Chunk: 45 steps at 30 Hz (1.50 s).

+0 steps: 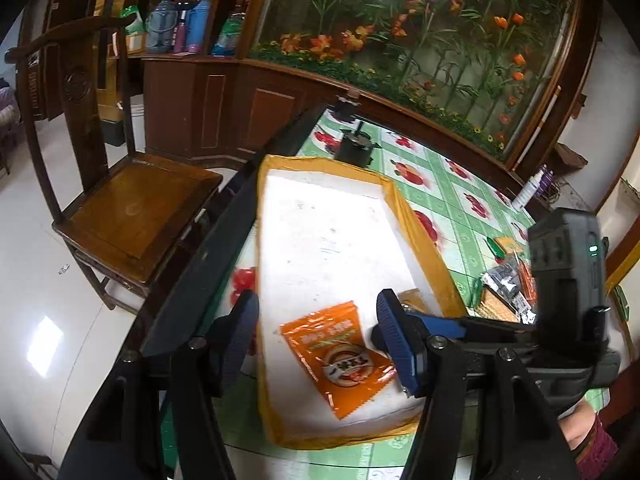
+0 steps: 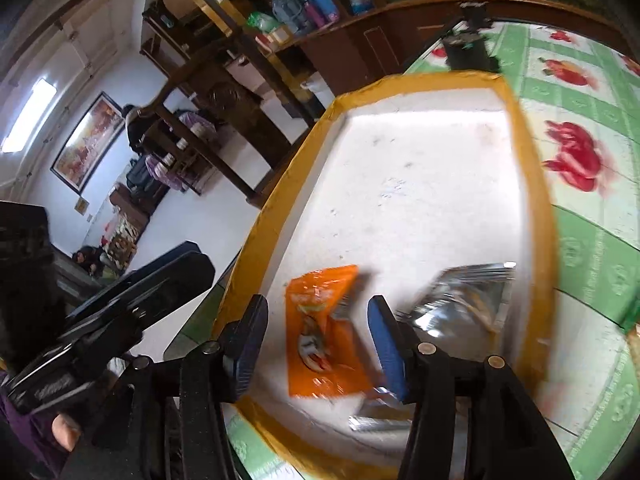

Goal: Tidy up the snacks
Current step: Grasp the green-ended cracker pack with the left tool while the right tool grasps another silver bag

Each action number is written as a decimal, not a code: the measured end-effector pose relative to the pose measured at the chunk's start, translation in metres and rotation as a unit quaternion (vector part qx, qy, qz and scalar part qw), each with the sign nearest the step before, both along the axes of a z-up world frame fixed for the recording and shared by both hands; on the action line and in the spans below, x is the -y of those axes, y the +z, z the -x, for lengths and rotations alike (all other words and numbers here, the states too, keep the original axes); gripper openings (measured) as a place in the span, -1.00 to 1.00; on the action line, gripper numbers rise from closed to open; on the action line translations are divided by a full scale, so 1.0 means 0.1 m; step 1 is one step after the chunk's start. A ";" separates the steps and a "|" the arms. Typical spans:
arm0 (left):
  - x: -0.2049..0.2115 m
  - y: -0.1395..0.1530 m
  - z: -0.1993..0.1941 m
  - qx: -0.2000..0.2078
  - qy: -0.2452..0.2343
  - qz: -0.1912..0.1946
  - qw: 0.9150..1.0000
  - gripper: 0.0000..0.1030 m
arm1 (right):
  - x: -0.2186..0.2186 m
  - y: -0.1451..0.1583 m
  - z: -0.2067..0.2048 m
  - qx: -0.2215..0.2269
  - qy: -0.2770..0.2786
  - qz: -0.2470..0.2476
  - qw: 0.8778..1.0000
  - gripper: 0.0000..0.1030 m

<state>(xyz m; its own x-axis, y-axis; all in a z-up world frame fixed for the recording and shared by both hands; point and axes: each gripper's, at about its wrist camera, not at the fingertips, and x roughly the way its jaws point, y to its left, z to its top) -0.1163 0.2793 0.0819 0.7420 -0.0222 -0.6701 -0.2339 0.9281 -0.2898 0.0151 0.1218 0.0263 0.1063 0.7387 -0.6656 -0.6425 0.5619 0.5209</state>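
An orange snack packet (image 1: 340, 356) lies flat in a white tray with a yellow rim (image 1: 424, 240), near the tray's front end. My left gripper (image 1: 316, 340) hovers over it with its jaws apart, and neither pad presses on it. In the right wrist view the same orange packet (image 2: 324, 336) lies between the spread fingers of my right gripper (image 2: 320, 348), also without being pinched. A blurred silver foil packet (image 2: 460, 304) sits in the tray (image 2: 532, 160) just right of it. Several loose snack packets (image 1: 504, 284) are piled on the table right of the tray.
The table carries a green cloth with red fruit prints (image 1: 448, 200). A black device (image 1: 356, 148) stands at the tray's far end and a white bottle (image 1: 528, 192) at the far right. A wooden chair (image 1: 132, 208) stands left of the table, with cabinets behind.
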 end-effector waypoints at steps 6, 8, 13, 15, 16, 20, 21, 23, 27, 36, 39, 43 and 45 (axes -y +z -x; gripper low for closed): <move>0.25 0.02 -0.10 -0.003 -0.032 -0.006 0.999 0.18 | 0.68 0.18 -0.07 0.028 -0.041 -0.026 0.998 0.18; 0.37 0.02 -0.13 -0.004 -0.046 -0.012 0.999 0.18 | 0.95 0.20 -0.12 0.033 -0.065 -0.029 0.997 0.22; 0.76 0.03 -0.22 -0.012 -0.093 -0.026 0.995 0.18 | 1.88 0.18 -0.25 0.047 -0.162 -0.023 0.985 0.22; 0.90 0.03 -0.27 -0.014 -0.110 -0.028 0.993 0.18 | 2.21 0.17 -0.29 0.050 -0.207 -0.007 0.977 0.22; 1.00 0.03 -0.30 -0.017 -0.121 -0.028 0.992 0.20 | 2.39 0.15 -0.32 0.058 -0.237 0.012 0.970 0.22; 1.40 0.00 -0.44 -0.027 -0.165 -0.024 0.986 0.23 | 2.89 0.07 -0.45 0.052 -0.299 0.030 0.952 0.22; 1.48 -0.01 -0.48 -0.030 -0.174 -0.023 0.984 0.24 | 2.98 0.02 -0.49 0.039 -0.302 0.023 0.952 0.22; 1.71 -0.04 -0.61 -0.042 -0.193 -0.016 0.980 0.29 | 3.05 -0.02 -0.51 0.028 -0.303 0.012 0.953 0.22; 2.05 -0.15 -0.93 -0.075 -0.204 0.000 0.976 0.29 | 3.11 -0.02 -0.46 0.023 -0.302 -0.016 0.953 0.25; 2.37 -0.53 -1.66 -0.153 -0.150 -0.031 0.976 0.39 | 3.24 -0.08 -0.47 0.026 -0.309 -0.022 0.950 0.27; 2.45 -0.58 -1.74 -0.154 -0.137 -0.054 0.977 0.50 | 3.26 -0.07 -0.47 0.023 -0.308 -0.029 0.951 0.28; 2.62 -0.55 -1.64 -0.130 -0.168 -0.109 0.971 0.50 | 3.27 -0.07 -0.47 0.018 -0.309 -0.032 0.950 0.28; 2.67 -0.55 -1.56 -0.117 -0.194 -0.122 0.966 0.50 | 3.29 -0.08 -0.47 0.014 -0.312 -0.031 0.949 0.36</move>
